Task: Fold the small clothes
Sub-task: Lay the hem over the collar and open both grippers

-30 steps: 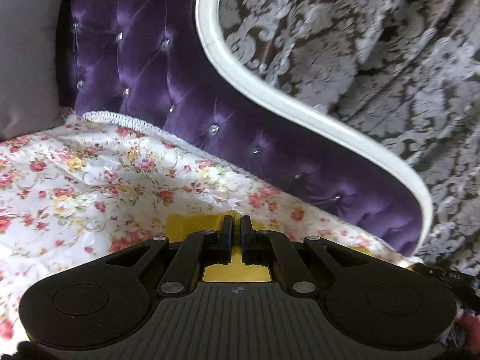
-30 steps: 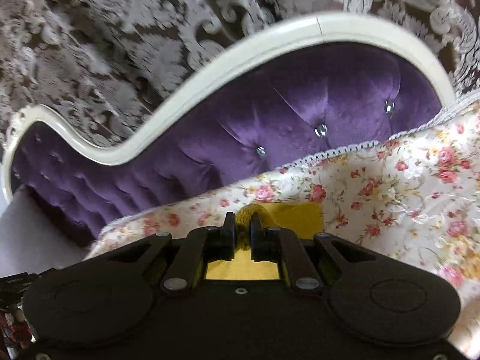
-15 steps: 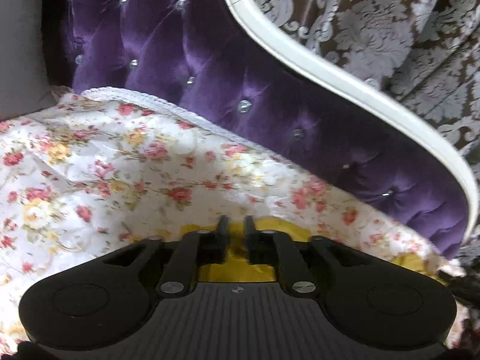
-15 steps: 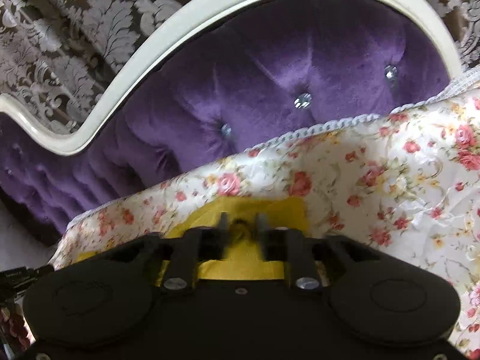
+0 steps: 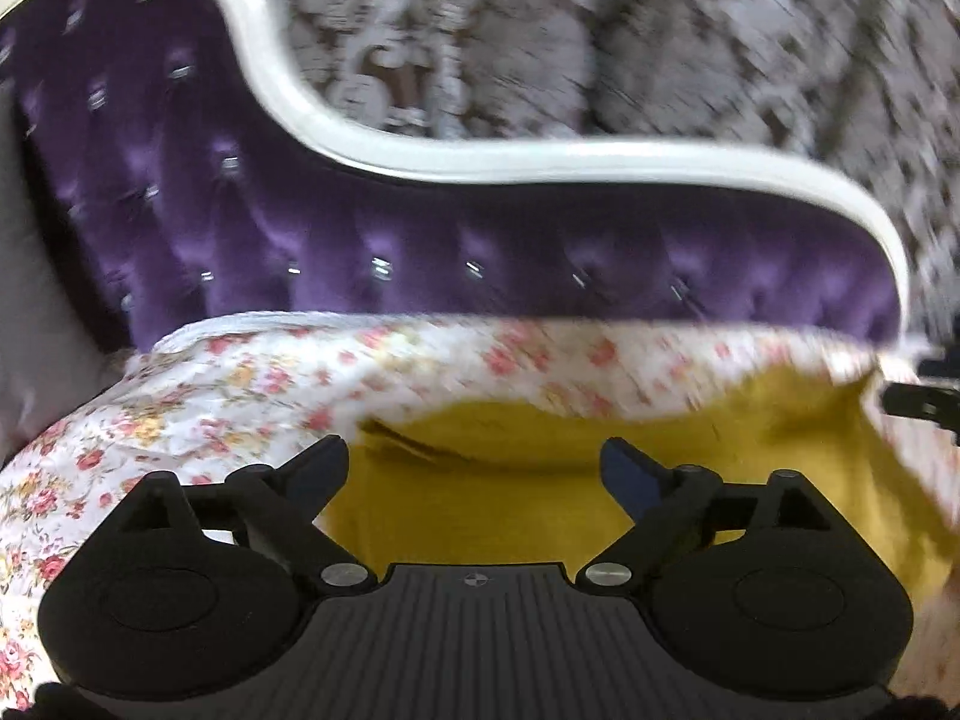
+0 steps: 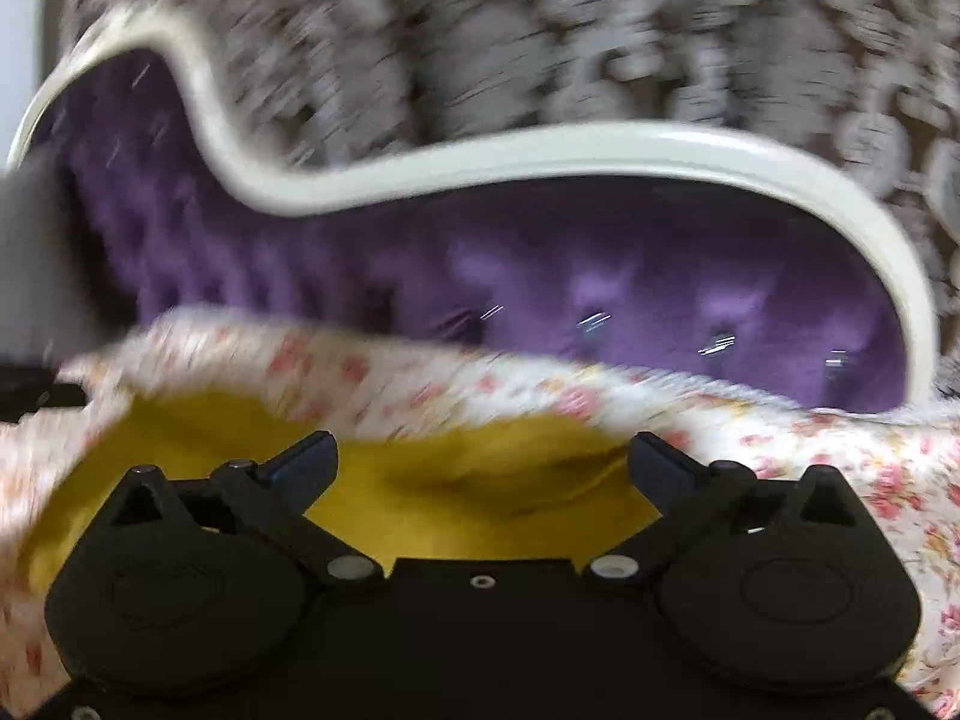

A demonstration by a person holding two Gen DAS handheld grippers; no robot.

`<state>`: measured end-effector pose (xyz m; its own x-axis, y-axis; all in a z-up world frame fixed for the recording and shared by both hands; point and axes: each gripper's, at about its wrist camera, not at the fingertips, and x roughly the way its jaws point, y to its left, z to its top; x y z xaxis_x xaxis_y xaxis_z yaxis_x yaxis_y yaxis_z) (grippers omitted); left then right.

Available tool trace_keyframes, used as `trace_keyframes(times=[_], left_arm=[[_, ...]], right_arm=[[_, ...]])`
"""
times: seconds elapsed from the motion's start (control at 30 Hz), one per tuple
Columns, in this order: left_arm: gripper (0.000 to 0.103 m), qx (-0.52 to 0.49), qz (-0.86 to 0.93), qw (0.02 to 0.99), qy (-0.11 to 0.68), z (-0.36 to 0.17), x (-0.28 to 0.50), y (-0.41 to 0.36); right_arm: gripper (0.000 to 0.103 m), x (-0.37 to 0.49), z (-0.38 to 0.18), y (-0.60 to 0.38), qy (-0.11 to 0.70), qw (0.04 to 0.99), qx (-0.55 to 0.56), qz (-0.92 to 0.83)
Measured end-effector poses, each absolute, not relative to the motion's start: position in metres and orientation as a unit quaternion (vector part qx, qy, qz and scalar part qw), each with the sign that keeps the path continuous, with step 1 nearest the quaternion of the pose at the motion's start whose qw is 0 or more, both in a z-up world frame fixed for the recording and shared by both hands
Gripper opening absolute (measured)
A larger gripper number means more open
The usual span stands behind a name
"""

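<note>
Tools, left [image 5: 474, 465] and right [image 6: 483, 459], both spread wide, empty, over yellow cloth [image 5: 540, 480] on floral bedspread [image 5: 180, 420].

Both wrist cameras sit low and close over the bed's floral sheet [image 5: 198, 414], each looking forward past its own spread fingers [image 5: 321, 468] toward the purple tufted headboard [image 5: 480, 228]. The left view faces it slightly from the left, the right view [image 6: 600, 264] more squarely. Both are blurred. They share the headboard, its white frame [image 6: 540, 150], the patterned wall [image 5: 720, 48] and the yellow cloth [image 5: 510, 480] up close.
</note>
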<state>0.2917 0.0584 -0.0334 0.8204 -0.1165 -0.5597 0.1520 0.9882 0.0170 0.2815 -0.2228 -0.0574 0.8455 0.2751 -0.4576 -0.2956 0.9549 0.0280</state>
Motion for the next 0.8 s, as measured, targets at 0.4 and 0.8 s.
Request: trace_keyframes(times=[0.4, 0.8], left_arm=[[0.091, 0.062, -0.061, 0.919, 0.384, -0.083, 0.359, 0.048], [0.102, 0.006, 0.001, 0.916, 0.402, -0.087, 0.421, 0.087]], right_arm=[[0.103, 0.337, -0.099, -0.175, 0.330, 0.924, -0.082, 0.175], [0.103, 0.403, -0.103, -0.215, 0.331, 0.940, -0.027, 0.082]])
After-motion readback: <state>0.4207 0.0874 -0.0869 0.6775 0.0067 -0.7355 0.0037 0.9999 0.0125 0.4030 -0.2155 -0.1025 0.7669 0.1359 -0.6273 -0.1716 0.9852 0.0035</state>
